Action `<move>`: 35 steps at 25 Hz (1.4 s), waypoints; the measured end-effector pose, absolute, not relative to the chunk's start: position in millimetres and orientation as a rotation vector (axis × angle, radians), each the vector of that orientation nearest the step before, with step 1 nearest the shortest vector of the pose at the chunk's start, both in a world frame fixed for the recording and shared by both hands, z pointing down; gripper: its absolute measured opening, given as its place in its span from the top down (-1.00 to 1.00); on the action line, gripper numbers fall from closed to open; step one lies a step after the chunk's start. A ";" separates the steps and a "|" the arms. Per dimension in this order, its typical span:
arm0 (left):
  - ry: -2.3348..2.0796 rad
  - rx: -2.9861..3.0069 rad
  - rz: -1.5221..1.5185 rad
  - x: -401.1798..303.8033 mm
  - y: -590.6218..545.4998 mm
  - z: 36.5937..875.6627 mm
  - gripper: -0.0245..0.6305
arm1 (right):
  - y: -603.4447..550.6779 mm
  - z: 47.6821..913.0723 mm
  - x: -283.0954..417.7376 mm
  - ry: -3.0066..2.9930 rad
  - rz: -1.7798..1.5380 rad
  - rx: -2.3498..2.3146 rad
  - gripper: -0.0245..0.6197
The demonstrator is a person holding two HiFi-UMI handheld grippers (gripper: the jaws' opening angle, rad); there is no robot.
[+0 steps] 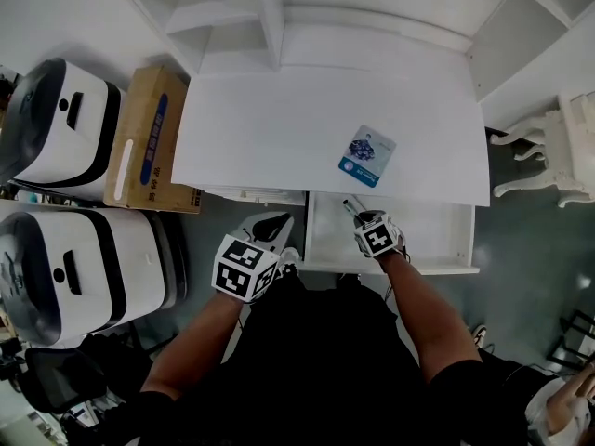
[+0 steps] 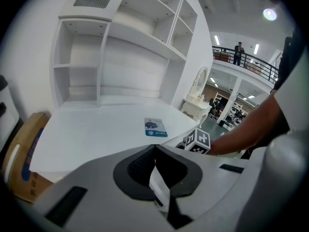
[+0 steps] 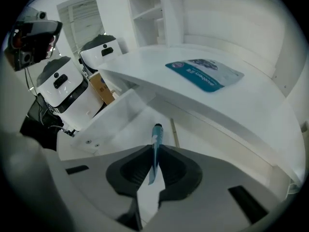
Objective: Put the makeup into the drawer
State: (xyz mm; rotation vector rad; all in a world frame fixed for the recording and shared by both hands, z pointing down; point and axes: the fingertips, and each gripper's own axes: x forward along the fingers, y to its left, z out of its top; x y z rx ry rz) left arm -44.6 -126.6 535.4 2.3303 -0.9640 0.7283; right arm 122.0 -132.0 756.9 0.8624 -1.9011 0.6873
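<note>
Nearest the head camera are the person's dark-clothed chest (image 1: 316, 360) and bare forearms (image 1: 423, 314), each forearm ending in a grey two-jaw gripper. From there the right gripper (image 1: 361, 216) hangs over the open white drawer (image 1: 437, 240) under the white desktop (image 1: 279, 128), but its jaws are too small to read. Its own view settles it: the dark pads are clamped on a slim blue makeup tube (image 3: 156, 137), whose capped end sticks out past them and points down into the drawer; whether it touches the drawer floor I cannot tell. The left gripper (image 2: 154, 149), held off to the drawer's left, has its jaws pressed together with nothing between them. Only the left gripper view shows a distant balcony with a person (image 2: 239, 53) at the rail. A flat blue-and-white packet (image 1: 367, 156) lies on the desktop near its front edge. Left of the desk stand a brown cardboard box (image 1: 149, 137) and two white-and-black machines (image 1: 65, 128), both clipped by the frame edge. A white carved piece of furniture (image 1: 558, 142) is cut off at the right
</note>
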 end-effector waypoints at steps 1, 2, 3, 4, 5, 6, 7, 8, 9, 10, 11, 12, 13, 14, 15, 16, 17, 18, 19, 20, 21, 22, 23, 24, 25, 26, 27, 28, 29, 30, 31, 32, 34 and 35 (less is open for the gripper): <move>-0.973 2.322 0.731 -47.0 -126.1 535.9 0.89 | -133.7 760.9 121.2 -1.894 0.682 0.856 0.74; -0.982 2.314 0.733 -49.2 -125.5 536.4 0.89 | -135.4 764.8 120.6 -1.891 0.678 0.852 0.74; -0.990 2.306 0.736 -51.2 -124.7 537.0 0.89 | -136.6 768.9 120.3 -1.892 0.678 0.850 0.74; -0.998 2.300 0.738 -53.1 -123.9 537.4 0.89 | -137.3 772.6 120.3 -1.892 0.681 0.848 0.74; -1.006 2.294 0.739 -54.9 -123.2 537.6 0.89 | -137.7 775.2 120.3 -1.892 0.685 0.848 0.74; -1.015 2.289 0.741 -56.7 -122.7 537.5 0.89 | -138.0 777.0 120.2 -1.892 0.686 0.847 0.74; -1.023 2.285 0.742 -58.5 -122.3 537.2 0.89 | -137.8 778.7 120.1 -1.890 0.686 0.844 0.74; -1.030 2.281 0.743 -60.1 -121.8 536.9 0.89 | -137.0 780.5 120.2 -1.885 0.684 0.839 0.74; -1.036 2.276 0.744 -61.5 -121.1 536.7 0.89 | -135.7 782.6 120.7 -1.878 0.681 0.832 0.74; -1.041 2.272 0.744 -62.8 -120.4 536.6 0.89 | -134.3 784.7 121.4 -1.871 0.679 0.825 0.74; -1.046 2.268 0.744 -63.9 -119.5 536.5 0.89 | -133.5 786.5 121.9 -1.866 0.678 0.820 0.74; -1.049 2.265 0.744 -64.9 -118.7 536.4 0.89 | -133.2 787.9 122.1 -1.863 0.677 0.817 0.74; -1.052 2.262 0.744 -65.8 -118.2 536.4 0.89 | -133.5 789.0 122.3 -1.861 0.676 0.814 0.74; -1.053 2.260 0.744 -66.8 -117.8 536.5 0.89 | -134.2 789.8 122.4 -1.860 0.674 0.813 0.74; -1.053 2.258 0.746 -68.0 -117.4 536.6 0.89 | -135.2 790.1 122.3 -1.859 0.671 0.813 0.74; -1.054 2.256 0.748 -69.4 -117.1 536.7 0.89 | -136.2 789.9 121.9 -1.858 0.667 0.813 0.74; -1.056 2.254 0.750 -70.9 -116.7 536.8 0.89 | -137.0 789.4 121.3 -1.858 0.663 0.812 0.74; -1.059 2.252 0.750 -72.3 -116.4 536.9 0.89 | -137.5 789.2 120.6 -1.856 0.660 0.811 0.74; -1.062 2.251 0.750 -73.4 -116.2 536.9 0.89 | -137.6 789.4 120.4 -1.853 0.657 0.810 0.74; -1.064 2.250 0.748 -73.9 -116.2 536.9 0.89 | -137.5 790.0 120.6 -1.849 0.656 0.809 0.74; -1.064 2.251 0.746 -73.7 -116.3 536.6 0.89 | -137.5 790.7 121.2 -1.843 0.655 0.808 0.74; -1.063 2.255 0.745 -73.0 -116.6 536.2 0.89 | -137.6 791.4 122.0 -1.836 0.654 0.809 0.73; -1.060 2.259 0.744 -71.8 -116.9 535.6 0.89 | -137.9 792.0 123.0 -1.830 0.652 0.810 0.74; -1.057 2.264 0.742 -70.6 -117.2 535.0 0.89 | -138.3 792.2 123.8 -1.826 0.653 0.812 0.73; -1.053 2.268 0.741 -69.7 -117.2 534.6 0.89 | -138.6 792.1 124.4 -1.825 0.657 0.816 0.73; -1.050 2.271 0.740 -69.3 -117.0 534.3 0.89 | -138.9 791.5 124.7 -1.828 0.663 0.821 0.73; -1.047 2.273 0.739 -69.1 -116.6 534.2 0.89 | -139.6 790.3 125.0 -1.832 0.669 0.829 0.73; -1.044 2.275 0.738 -69.1 -116.1 534.2 0.89 | -140.6 788.5 125.7 -1.837 0.669 0.839 0.73; -1.041 2.277 0.738 -69.2 -115.7 534.2 0.89 | -141.7 786.5 126.9 -1.839 0.664 0.850 0.73; -1.038 2.279 0.738 -69.3 -115.5 534.2 0.89 | -142.6 784.8 128.3 -1.839 0.657 0.858 0.73; -1.035 2.281 0.737 -69.4 -115.4 534.0 0.89 | -143.1 783.3 129.8 -1.838 0.652 0.862 0.73; -1.033 2.284 0.736 -69.4 -115.4 533.8 0.89 | -143.5 781.5 131.0 -1.839 0.649 0.867 0.73; -1.028 2.293 0.732 -68.6 -115.8 533.1 0.89 | -145.0 775.5 133.2 -1.847 0.639 0.883 0.73; -1.025 2.299 0.729 -67.8 -116.3 532.7 0.89 | -145.7 772.1 134.4 -1.852 0.633 0.891 0.73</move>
